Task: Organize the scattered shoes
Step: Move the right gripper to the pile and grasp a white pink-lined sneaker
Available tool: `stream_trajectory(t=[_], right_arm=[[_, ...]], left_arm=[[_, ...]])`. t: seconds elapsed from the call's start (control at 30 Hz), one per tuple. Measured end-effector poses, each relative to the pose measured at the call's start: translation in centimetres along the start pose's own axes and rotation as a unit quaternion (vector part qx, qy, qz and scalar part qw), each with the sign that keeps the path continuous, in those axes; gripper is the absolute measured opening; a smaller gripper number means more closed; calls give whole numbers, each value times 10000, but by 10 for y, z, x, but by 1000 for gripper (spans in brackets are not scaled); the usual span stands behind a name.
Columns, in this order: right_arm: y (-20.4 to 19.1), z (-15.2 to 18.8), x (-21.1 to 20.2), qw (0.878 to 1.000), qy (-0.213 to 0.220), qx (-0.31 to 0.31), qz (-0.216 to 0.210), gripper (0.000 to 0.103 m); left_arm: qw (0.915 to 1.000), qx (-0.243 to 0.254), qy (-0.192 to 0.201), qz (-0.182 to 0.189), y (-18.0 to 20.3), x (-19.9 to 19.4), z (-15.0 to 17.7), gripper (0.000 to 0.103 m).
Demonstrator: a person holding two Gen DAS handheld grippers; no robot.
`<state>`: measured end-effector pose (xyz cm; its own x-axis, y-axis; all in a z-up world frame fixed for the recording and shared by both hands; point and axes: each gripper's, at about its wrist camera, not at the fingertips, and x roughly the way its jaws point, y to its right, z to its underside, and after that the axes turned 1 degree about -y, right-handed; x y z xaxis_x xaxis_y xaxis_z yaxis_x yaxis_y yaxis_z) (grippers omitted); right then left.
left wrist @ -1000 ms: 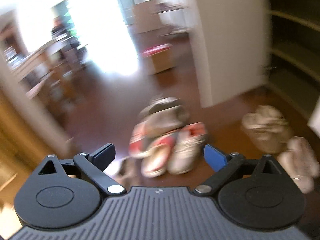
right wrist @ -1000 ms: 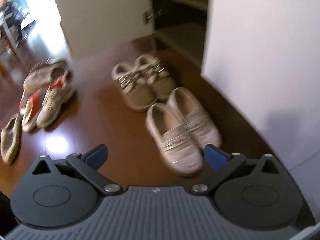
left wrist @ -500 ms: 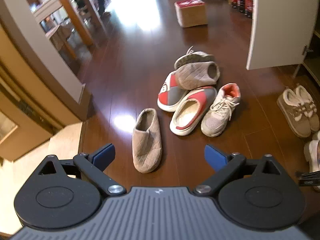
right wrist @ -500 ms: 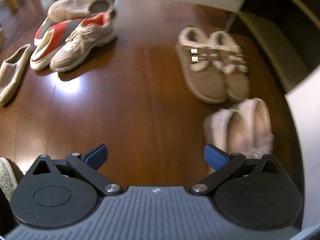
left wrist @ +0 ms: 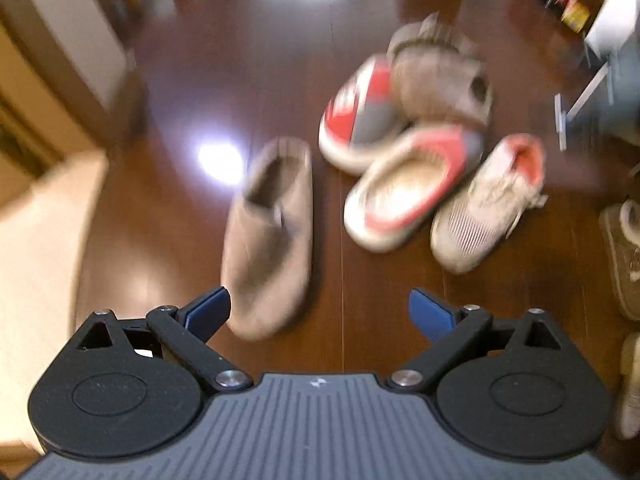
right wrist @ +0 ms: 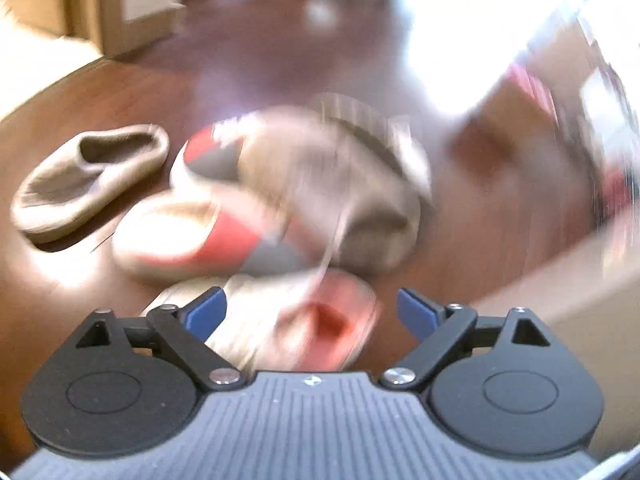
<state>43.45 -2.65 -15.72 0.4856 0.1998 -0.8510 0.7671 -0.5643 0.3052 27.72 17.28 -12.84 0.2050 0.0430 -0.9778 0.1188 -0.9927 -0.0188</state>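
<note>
The shoes lie on a dark wooden floor (left wrist: 248, 92). The left gripper (left wrist: 320, 312) points down at the floor with its jaws wide apart and nothing between them; the toe of a beige slipper (left wrist: 272, 236) is just beside its left finger. This slipper lies alone, with a strip of bare floor between it and the pile. The pile has 2 red slippers: one (left wrist: 404, 192) lies with its opening up, the other (left wrist: 360, 116) is partly under a second beige slipper (left wrist: 444, 88). A sneaker (left wrist: 488, 208) touches the right side of the pile. More shoes (left wrist: 624, 256) are at the right edge of the left view, cut off.

The right gripper (right wrist: 312, 312) is over the sneaker (right wrist: 296, 320), near its red lining. Its jaws are closing but are apart, and the pads do not touch the shoe. This view is much blurred. Behind the pile the floor is open; pale flooring (left wrist: 36, 240) borders the wood at the left.
</note>
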Motion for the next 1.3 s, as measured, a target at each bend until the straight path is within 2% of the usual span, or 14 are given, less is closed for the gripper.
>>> stream_trajectory(t=[0.13, 0.3, 0.4, 0.5, 0.57, 0.63, 0.67, 0.7, 0.77, 0.87, 0.97, 1.07, 1.17, 1.3], right_arm=[[30, -91, 53, 9854, 274, -1667, 232, 86], [41, -155, 124, 9757, -334, -2166, -55, 85], [29, -164, 159, 9628, -816, -2551, -353, 84], [23, -166, 191, 9469, -1273, -2922, -429, 84], [21, -167, 212, 9435, -1480, -2933, -434, 84], [19, -164, 229, 9474, -1613, -2714, -515, 84], [17, -161, 235, 9502, -1659, -2581, -538, 80], [17, -157, 239, 9528, -1729, -2435, -554, 70], [11, -148, 239, 9512, -1696, -2521, -542, 59], [5, -135, 222, 9476, -1444, -2820, -421, 47], [10, -119, 190, 9538, -872, -2876, -57, 42], [24, -87, 126, 9664, 236, -2529, 394, 38], [16, -39, 62, 9599, 1102, -2462, 762, 36], [-25, 44, -19, 9385, 1871, -2660, 1160, 34]], left_arm=[[9985, -484, -222, -94, -32, 20, -10, 97], [9961, -870, -149, -87, -59, 25, -11, 97], [9953, -957, -157, -85, -67, 31, -8, 97], [9932, -1130, -266, -119, -81, 39, -4, 97], [9921, -1195, -346, -132, -86, 45, -2, 97], [9913, -1239, -421, -110, -89, 51, -2, 97], [9911, -1254, -447, -90, -89, 53, -1, 97], [9909, -1259, -481, -57, -88, 54, 0, 97], [9911, -1236, -500, -11, -84, 52, 2, 97], [9922, -1145, -485, 28, -74, 49, 5, 97], [9938, -1053, -333, 93, -60, 40, 8, 97], [9946, -979, -309, 139, -46, 37, 14, 97], [9950, -902, -388, 197, -30, 34, 24, 97], [9965, -687, -425, 233, -4, 25, 39, 97]])
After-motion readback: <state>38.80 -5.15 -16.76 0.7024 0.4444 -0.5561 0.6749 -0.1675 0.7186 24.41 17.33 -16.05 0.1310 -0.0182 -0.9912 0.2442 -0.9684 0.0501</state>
